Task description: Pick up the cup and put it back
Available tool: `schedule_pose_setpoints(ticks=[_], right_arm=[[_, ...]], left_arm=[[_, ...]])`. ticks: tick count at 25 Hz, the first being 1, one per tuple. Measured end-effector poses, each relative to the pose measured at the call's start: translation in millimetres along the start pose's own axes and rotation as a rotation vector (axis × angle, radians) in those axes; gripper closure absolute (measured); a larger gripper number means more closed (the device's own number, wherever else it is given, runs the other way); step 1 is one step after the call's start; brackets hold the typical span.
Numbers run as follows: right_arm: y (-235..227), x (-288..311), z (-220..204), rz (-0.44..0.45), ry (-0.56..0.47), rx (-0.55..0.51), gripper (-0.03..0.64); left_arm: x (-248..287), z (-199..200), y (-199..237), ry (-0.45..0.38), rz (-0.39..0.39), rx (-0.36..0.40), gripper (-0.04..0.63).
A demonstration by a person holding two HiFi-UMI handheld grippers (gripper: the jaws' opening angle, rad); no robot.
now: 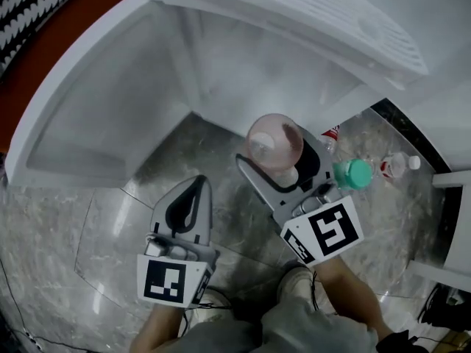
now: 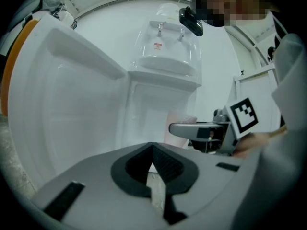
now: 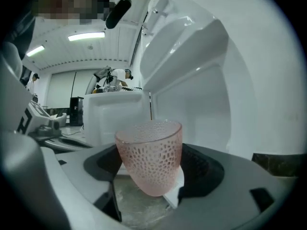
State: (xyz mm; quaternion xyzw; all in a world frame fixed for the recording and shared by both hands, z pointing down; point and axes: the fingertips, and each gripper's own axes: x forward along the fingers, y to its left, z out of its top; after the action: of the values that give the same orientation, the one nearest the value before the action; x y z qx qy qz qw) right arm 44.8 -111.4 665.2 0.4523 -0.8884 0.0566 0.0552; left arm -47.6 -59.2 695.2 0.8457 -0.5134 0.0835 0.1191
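Note:
A pink, dimpled glass cup (image 1: 274, 142) hangs above the marble floor, in front of the open white fridge (image 1: 243, 65). My right gripper (image 1: 283, 169) is shut on it, one jaw on each side. In the right gripper view the cup (image 3: 151, 155) stands upright between the jaws of that gripper (image 3: 153, 171). To the cup's lower left, my left gripper (image 1: 197, 184) is shut and holds nothing. In the left gripper view its jaws (image 2: 153, 150) meet at the tip, and the right gripper's marker cube (image 2: 242, 116) shows to the right.
The fridge door (image 1: 96, 101) stands swung out at the left. On the floor at the right lie a green-capped bottle (image 1: 353, 173) and two red-labelled bottles (image 1: 394, 165) (image 1: 331, 133). White furniture (image 1: 449, 219) borders the right edge. A person's feet show at the bottom.

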Motion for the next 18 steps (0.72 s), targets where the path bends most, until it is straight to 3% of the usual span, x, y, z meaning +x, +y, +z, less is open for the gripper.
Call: schedule_pose_setpoints(ticks=[8,18], right_arm=[[39.9,-29.9,-39.8,0.079,0.105,0.03,0.236],[26.0,-19.6,-22.5,0.083,0.128,0.018,0.236]], left_arm=[[5.4,8.4,-20.0,-0.008,-0.019,0.017,0.583],[9.3,33.9,-10.2,-0.033,-0.004,0.09,0.583]])
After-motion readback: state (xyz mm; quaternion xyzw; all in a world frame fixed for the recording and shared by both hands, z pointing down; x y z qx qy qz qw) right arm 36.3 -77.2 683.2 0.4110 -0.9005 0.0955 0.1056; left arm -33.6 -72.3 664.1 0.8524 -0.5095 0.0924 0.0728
